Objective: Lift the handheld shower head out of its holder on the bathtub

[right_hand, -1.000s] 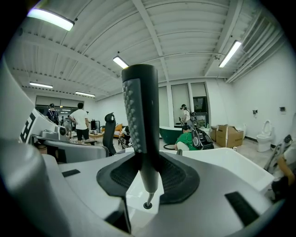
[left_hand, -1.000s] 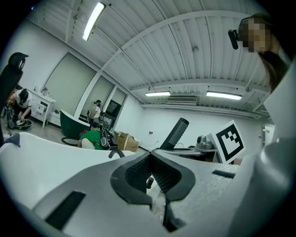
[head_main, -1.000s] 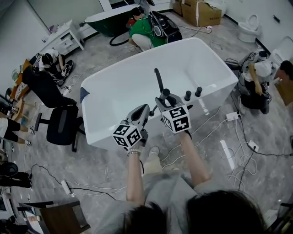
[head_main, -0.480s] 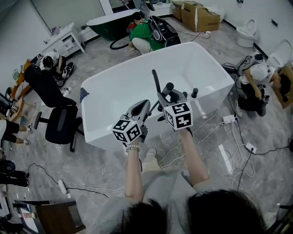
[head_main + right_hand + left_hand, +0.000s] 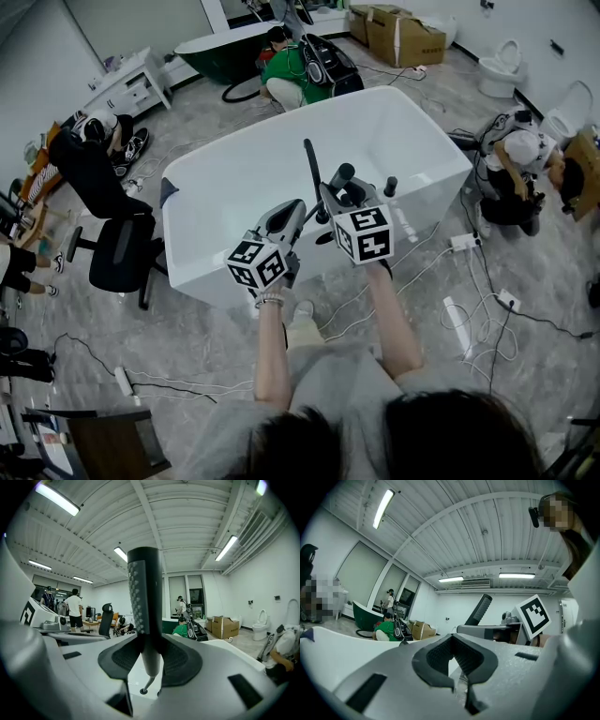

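As right hand-held gripper (image 5: pixel 151 659) clamps it, dimpled black shower head (image 5: pixel 143 592)

Right tongs (image 5: pixel 149 660) carried shower head (image 5: pixel 144 597) higher, lower end farther above bathtub (image 5: pixel 202 267) rim.

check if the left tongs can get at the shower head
Probably yes: the shower head sticks up from the right tongs, its upper part bare, and the left tongs sit beside with nothing between. They are shut, so must open first.
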{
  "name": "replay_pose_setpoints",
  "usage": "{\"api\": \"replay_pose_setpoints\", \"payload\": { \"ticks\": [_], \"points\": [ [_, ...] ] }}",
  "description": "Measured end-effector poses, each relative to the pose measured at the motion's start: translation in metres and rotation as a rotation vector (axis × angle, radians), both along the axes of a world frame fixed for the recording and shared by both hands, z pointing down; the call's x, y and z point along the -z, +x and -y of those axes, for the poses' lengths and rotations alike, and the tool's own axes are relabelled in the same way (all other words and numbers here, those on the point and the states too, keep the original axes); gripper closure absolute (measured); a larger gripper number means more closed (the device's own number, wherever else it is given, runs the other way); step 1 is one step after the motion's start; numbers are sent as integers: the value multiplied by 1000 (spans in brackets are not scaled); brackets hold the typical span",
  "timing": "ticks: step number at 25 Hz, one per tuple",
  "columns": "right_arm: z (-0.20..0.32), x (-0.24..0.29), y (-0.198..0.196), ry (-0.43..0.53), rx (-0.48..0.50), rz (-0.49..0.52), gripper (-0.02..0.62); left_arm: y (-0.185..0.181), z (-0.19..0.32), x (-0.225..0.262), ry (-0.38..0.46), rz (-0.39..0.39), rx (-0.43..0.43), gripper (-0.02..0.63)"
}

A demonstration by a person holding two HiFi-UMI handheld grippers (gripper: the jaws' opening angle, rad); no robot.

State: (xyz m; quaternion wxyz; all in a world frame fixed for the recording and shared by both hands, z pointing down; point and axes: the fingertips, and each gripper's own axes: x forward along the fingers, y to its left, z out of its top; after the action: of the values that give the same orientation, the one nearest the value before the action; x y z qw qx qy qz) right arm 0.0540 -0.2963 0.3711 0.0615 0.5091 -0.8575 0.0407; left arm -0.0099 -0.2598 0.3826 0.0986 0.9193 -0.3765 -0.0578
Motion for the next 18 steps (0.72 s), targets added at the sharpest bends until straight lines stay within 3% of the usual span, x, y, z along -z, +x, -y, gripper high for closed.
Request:
{"api": "replay_pose_setpoints", "payload": {
  "ticks": [18],
  "points": [
    [-8, 11, -8, 33, 38, -15, 463, 0, -8, 5, 22, 14, 13, 601]
  ]
}}
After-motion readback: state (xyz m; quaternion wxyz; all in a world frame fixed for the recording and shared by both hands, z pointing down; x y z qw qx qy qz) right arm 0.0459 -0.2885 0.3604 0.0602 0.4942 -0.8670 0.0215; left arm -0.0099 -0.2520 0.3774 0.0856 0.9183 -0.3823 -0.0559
